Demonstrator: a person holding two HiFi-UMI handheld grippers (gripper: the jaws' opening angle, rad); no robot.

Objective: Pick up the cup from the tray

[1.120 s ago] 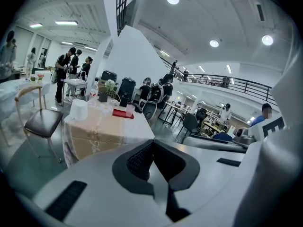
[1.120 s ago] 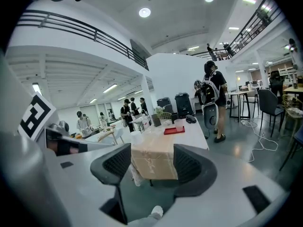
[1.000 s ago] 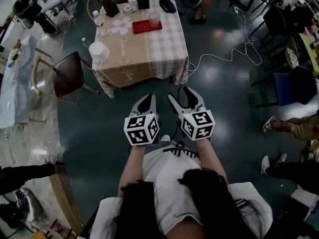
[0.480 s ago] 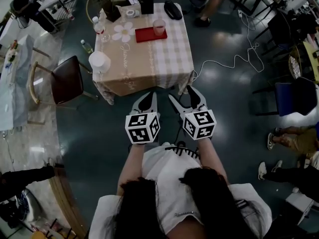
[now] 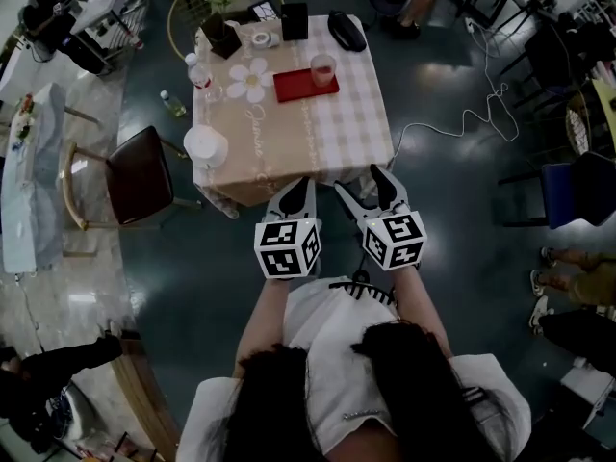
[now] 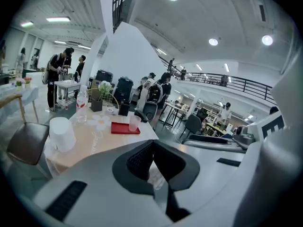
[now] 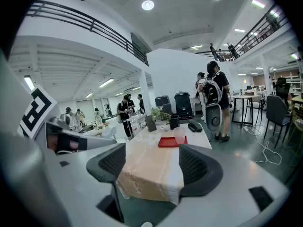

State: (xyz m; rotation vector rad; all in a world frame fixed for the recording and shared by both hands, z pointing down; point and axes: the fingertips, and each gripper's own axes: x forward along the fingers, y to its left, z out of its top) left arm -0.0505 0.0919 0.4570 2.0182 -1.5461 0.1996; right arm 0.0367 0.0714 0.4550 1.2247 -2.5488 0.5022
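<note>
A clear plastic cup [image 5: 322, 69] stands on the right end of a red tray [image 5: 300, 87], on the far half of a checked-cloth table [image 5: 318, 138]. Both grippers are held side by side short of the table's near edge, well away from the cup. My left gripper [image 5: 295, 192] has its jaws together with nothing in them. My right gripper [image 5: 366, 189] is open; its jaws have just been opening and nothing is between them. The right gripper view frames the cup [image 7: 179, 135] and tray [image 7: 168, 142] between the spread jaws. The left gripper view has the cup [image 6: 135, 123] far ahead.
On the table stand a white cylinder [image 5: 205, 146], a water bottle [image 5: 197, 69], a flower vase [image 5: 221, 27], black boxes [image 5: 294, 21] and a black object [image 5: 346, 31]. A brown chair [image 5: 140, 171] is left of the table. A white cable [image 5: 472, 114] lies on the floor to the right.
Both grippers and the person have moved forward, so the table now lies closer below them. The right gripper's jaws stand wider apart than a second ago.
</note>
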